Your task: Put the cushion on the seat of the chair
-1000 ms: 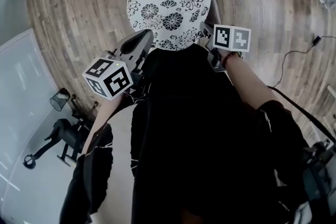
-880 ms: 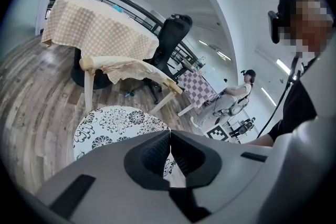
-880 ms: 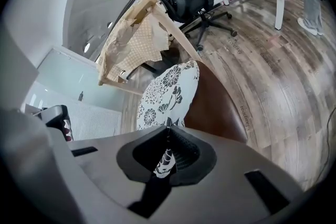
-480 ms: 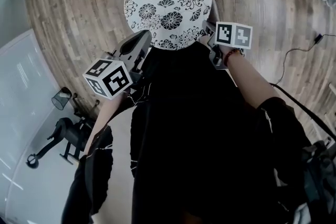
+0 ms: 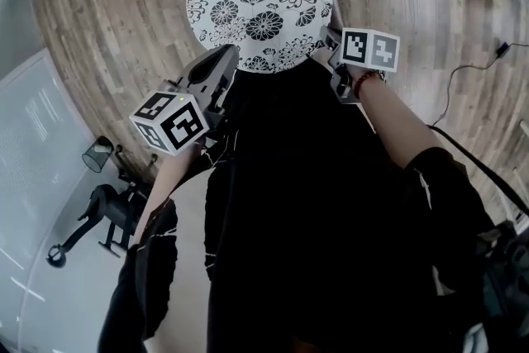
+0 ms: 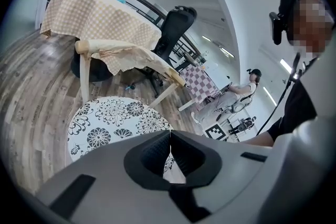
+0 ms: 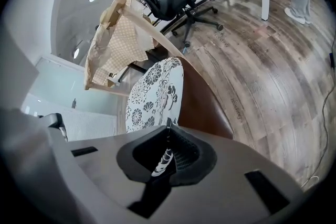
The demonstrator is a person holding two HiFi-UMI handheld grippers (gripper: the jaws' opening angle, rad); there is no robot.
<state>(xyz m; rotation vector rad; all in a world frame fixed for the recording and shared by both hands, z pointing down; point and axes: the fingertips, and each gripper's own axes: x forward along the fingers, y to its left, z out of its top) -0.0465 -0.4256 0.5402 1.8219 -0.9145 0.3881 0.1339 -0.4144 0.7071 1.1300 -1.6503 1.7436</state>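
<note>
Holding cushion (image 5: pixel 260 0) over chair seat (image 7: pixel 202 99).
Clenched on its rim toward the seat's near edge with jaws of left gripper (image 5: pixel 225 60) and right gripper (image 5: pixel 330 39), one each side, keeping it spread flat for centring; contact with seat unclear.

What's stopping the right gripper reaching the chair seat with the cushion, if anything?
Probably nothing. The right gripper has its fingers shut on the cushion edge, and the brown chair seat shows just under the cushion with nothing visible between them. Lowering should get it there.
</note>
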